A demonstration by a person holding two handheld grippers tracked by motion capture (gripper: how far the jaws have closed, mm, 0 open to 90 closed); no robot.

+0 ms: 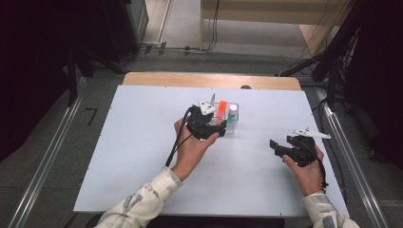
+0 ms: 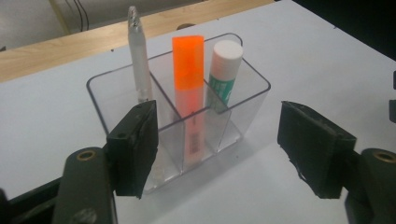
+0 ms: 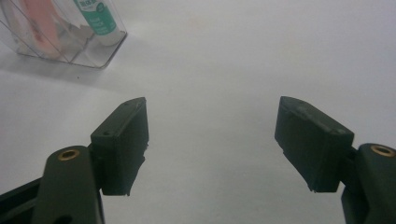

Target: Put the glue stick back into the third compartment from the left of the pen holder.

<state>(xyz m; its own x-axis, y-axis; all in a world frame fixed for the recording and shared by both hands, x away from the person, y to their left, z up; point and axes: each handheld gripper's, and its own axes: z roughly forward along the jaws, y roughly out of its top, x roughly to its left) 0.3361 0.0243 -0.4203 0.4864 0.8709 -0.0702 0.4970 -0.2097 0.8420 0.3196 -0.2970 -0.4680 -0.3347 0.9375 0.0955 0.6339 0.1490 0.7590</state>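
Note:
A clear plastic holder (image 2: 259, 86) with three compartments stands on the white table (image 1: 142, 142). Each compartment has one thing upright in it: a translucent white pen (image 2: 138, 56), an orange highlighter (image 2: 188, 70) and a glue stick (image 2: 224, 65) with a white cap and green label. My left gripper (image 2: 219, 135) is open just in front of the holder, with its jaws wide to either side of the near wall and not touching it. In the high view the left gripper (image 1: 218, 125) sits against the holder (image 1: 236, 110). My right gripper (image 1: 281, 144) is open over bare table at the right, with nothing between its jaws (image 3: 212, 135).
The holder's corner (image 3: 100, 51) lies at the upper left of the right gripper view, well away from those jaws. A wooden strip (image 1: 209, 80) runs behind the table's far edge. Metal rails (image 1: 43, 166) flank the table on both sides, and cables lie on the floor beyond.

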